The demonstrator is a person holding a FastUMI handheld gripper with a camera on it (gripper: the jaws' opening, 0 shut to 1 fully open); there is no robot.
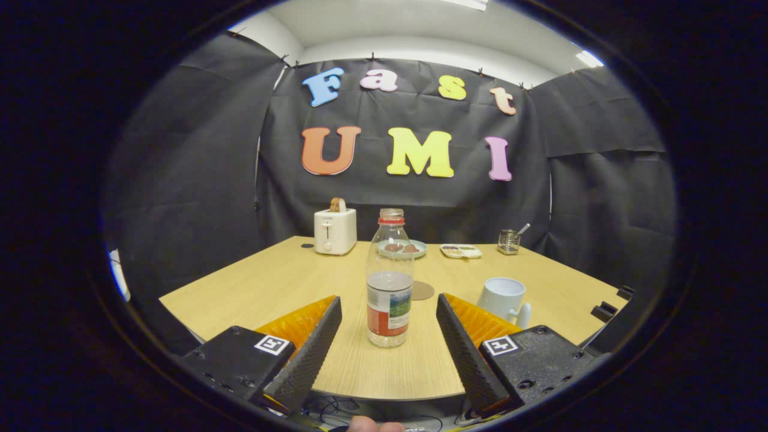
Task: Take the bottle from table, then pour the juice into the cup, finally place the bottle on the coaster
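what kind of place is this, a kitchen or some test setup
Most likely a staged test booth, not a real kitchen: black cloth hangs as walls around one wooden table set with a toaster, a cup and a bottle, which stands between the open fingers of the gripper.

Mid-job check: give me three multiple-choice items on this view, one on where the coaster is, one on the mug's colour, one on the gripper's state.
1. The round brown coaster lies:
A) just behind the clear plastic bottle
B) under the toaster
C) inside the mug

2. The ceramic mug is:
A) red
B) white
C) black

3. The gripper is:
A) shut on the bottle
B) open, bottle between its fingers
C) holding the mug

Answers: A, it peeks out behind the bottle; B, its body is white; B, gaps show either side of the bottle.
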